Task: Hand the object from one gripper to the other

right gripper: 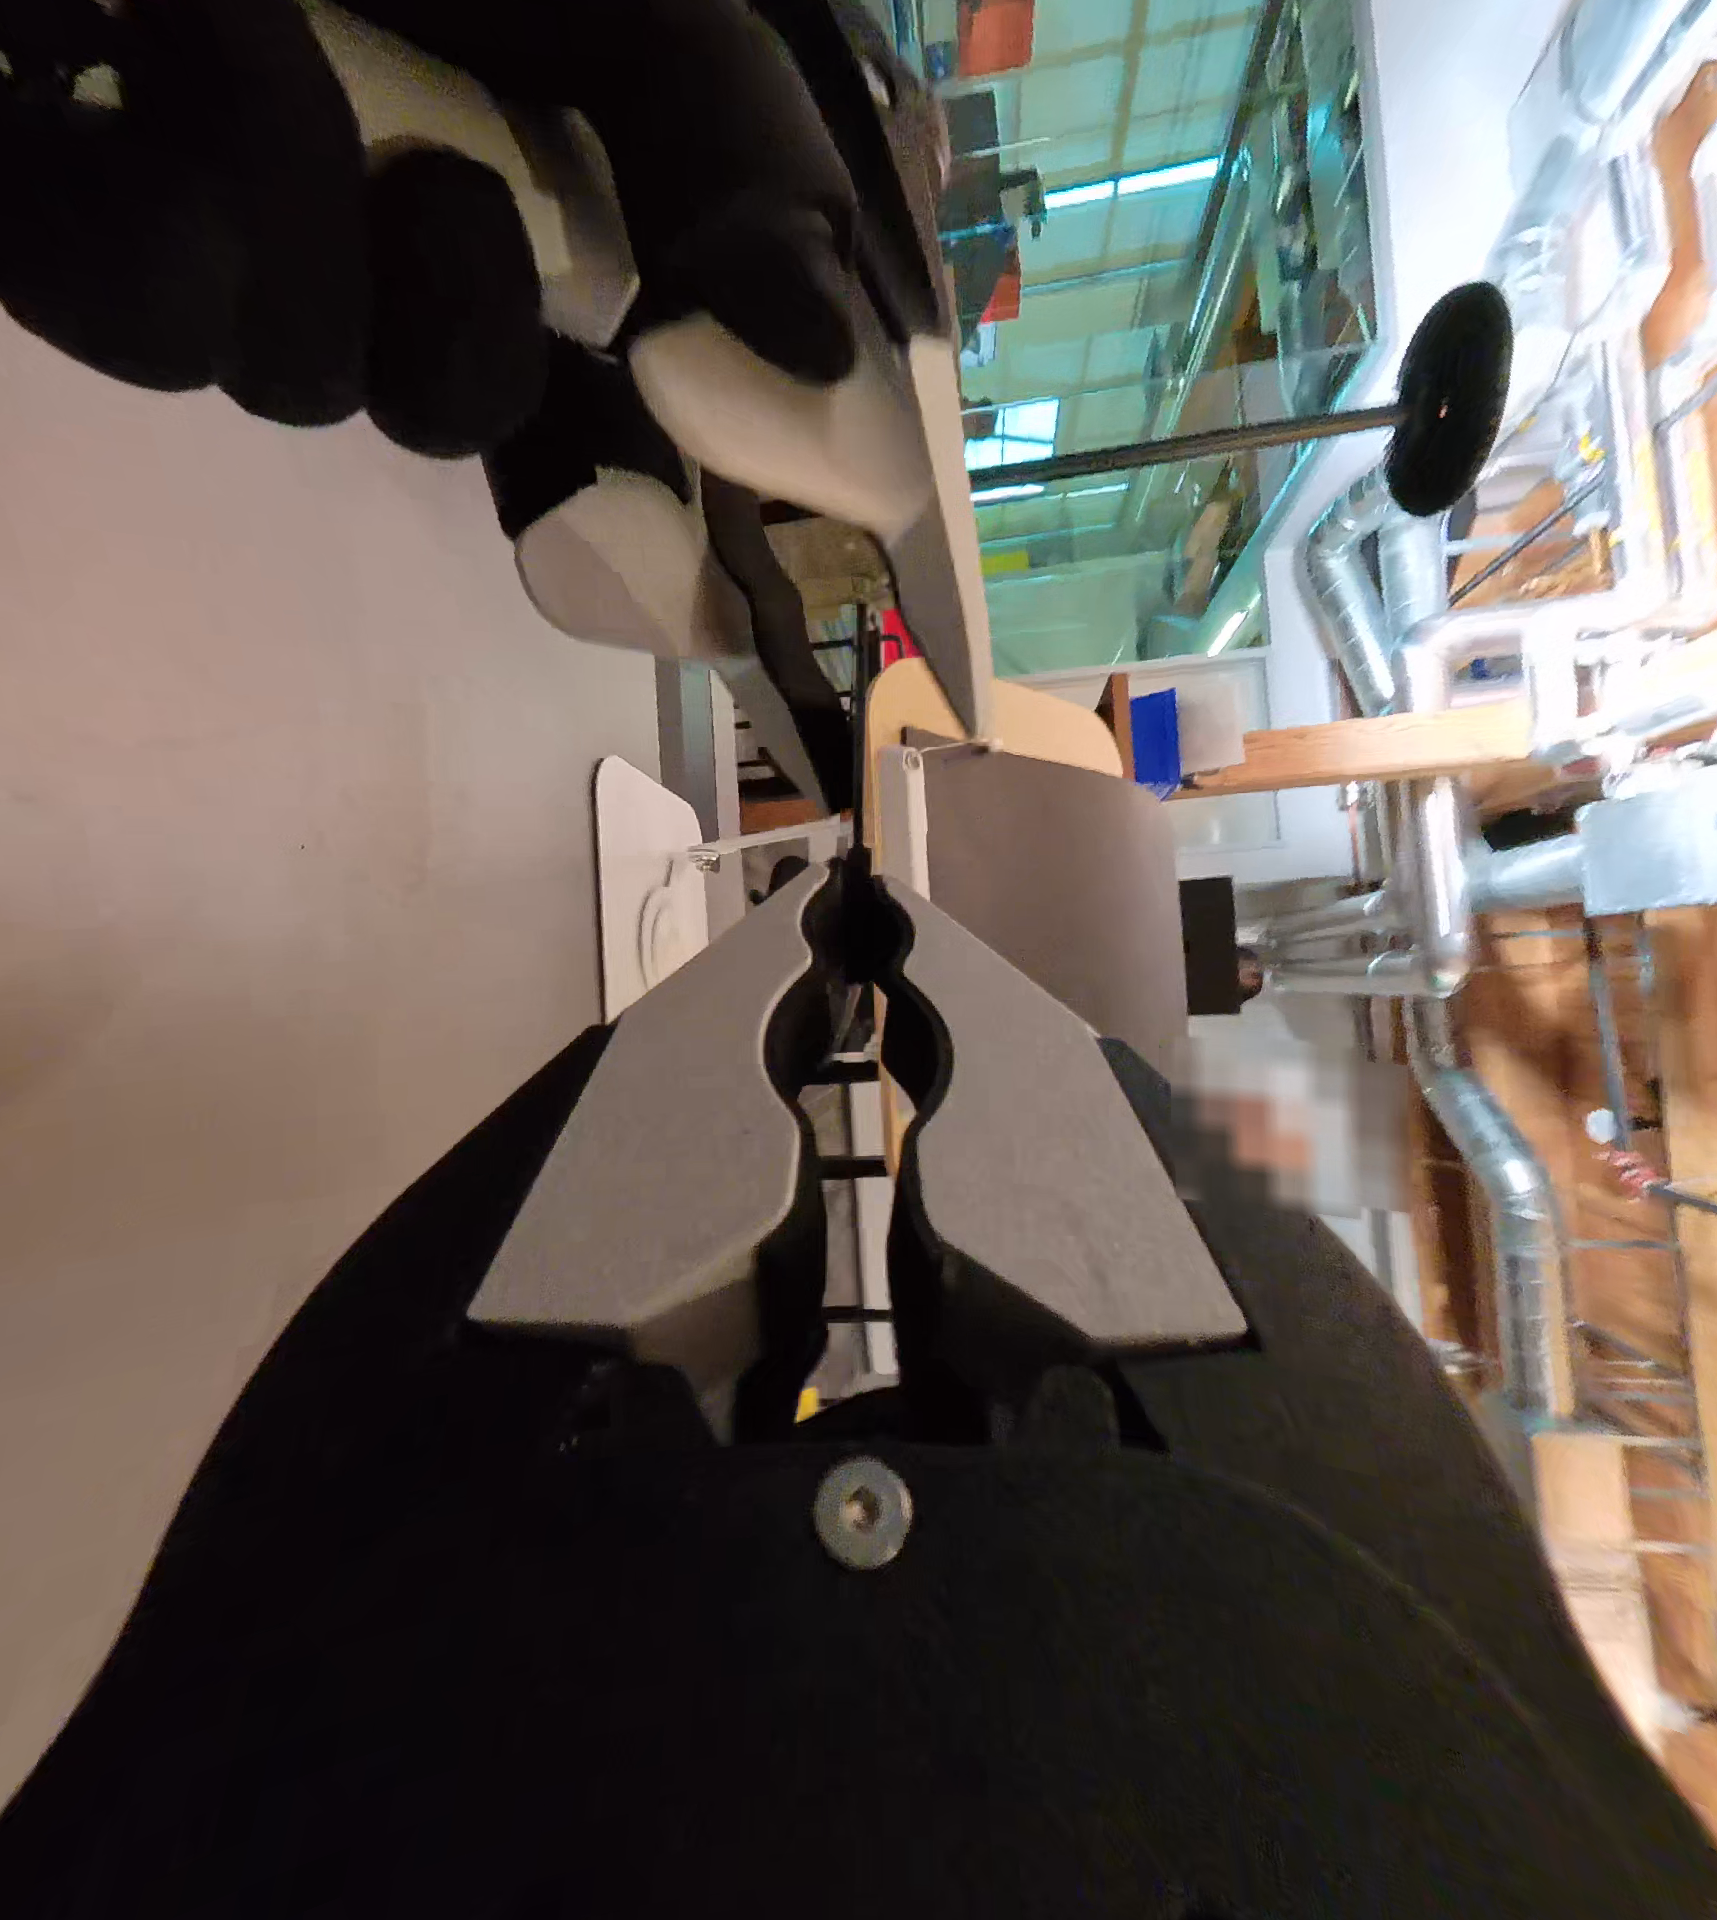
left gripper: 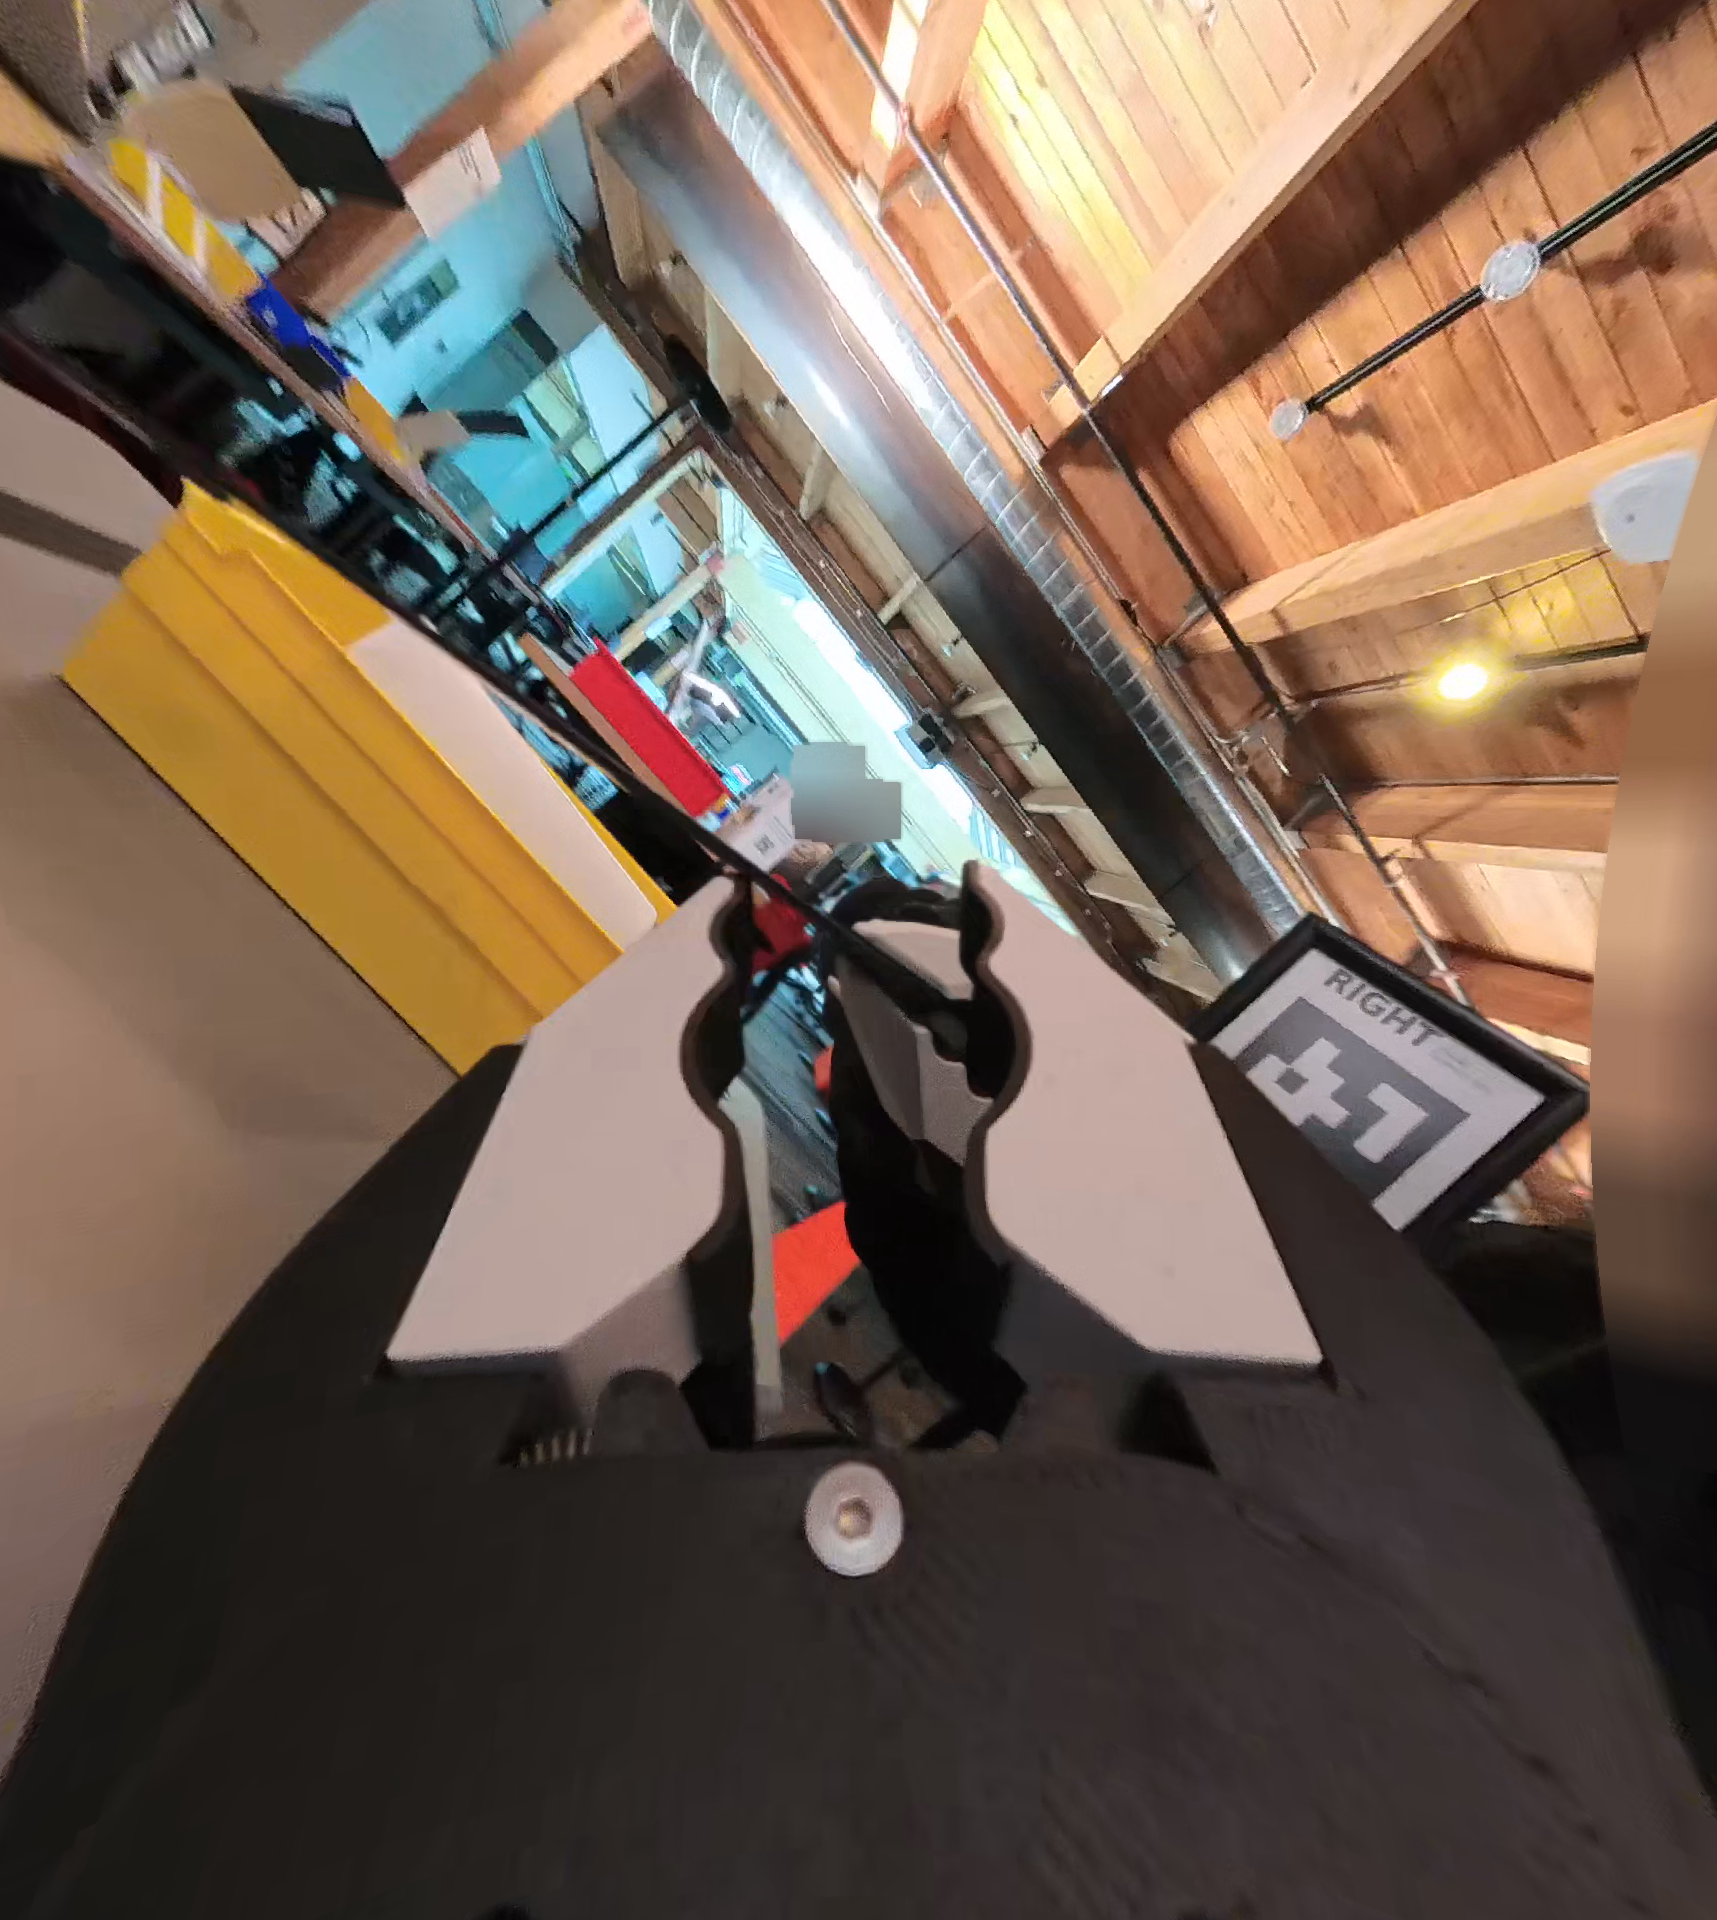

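Wooden ceiling (left gripper: 1353,312); black strip (right gripper: 861,727) in right jaws.

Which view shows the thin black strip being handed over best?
Right wrist view. The black strip stands sharp against a pale background, with one end pinched in the right claw and the rest running straight away from it. The left wrist view shows only a thin, blurred line crossing the tips of the open left claw.

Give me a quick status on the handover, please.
Right gripper shut on thin black strip. Left gripper open, strip crossing its tips. No obstruction seen.
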The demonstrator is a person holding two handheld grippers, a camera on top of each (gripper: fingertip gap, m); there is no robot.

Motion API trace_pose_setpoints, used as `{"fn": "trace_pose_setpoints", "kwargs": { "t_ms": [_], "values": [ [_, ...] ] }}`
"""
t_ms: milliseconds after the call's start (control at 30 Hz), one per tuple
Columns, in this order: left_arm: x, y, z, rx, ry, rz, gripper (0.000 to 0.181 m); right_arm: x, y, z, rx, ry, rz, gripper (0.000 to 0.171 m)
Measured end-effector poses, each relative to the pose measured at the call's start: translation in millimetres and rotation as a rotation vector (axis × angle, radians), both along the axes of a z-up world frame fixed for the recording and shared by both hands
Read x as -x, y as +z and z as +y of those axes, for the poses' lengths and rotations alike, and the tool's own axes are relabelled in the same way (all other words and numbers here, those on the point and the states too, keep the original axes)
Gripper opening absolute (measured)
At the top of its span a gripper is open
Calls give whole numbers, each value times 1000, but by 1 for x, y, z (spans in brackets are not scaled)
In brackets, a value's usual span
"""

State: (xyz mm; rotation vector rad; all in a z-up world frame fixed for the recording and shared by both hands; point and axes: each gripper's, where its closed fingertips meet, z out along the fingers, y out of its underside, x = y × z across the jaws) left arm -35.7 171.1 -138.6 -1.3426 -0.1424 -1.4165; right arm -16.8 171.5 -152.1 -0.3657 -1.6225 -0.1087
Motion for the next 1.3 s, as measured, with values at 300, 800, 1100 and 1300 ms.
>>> {"fn": "trace_pose_setpoints", "kwargs": {
  "t_ms": [300,800,1100,1300],
  "values": [
    [9,-11,1,-244,476,990,93,-6,16,7,913,77,142,0],
    [4,-49,20,-206,605,1576,86,-6,15,-13,1497,236,182,0],
    [9,-17,15,-102,440,980,86,-14,25,-12,1514,335,143,72],
    [-14,15,-7,-195,106,498,86,-7,-24,-48,1655,419,-177,114]
  ]
}}
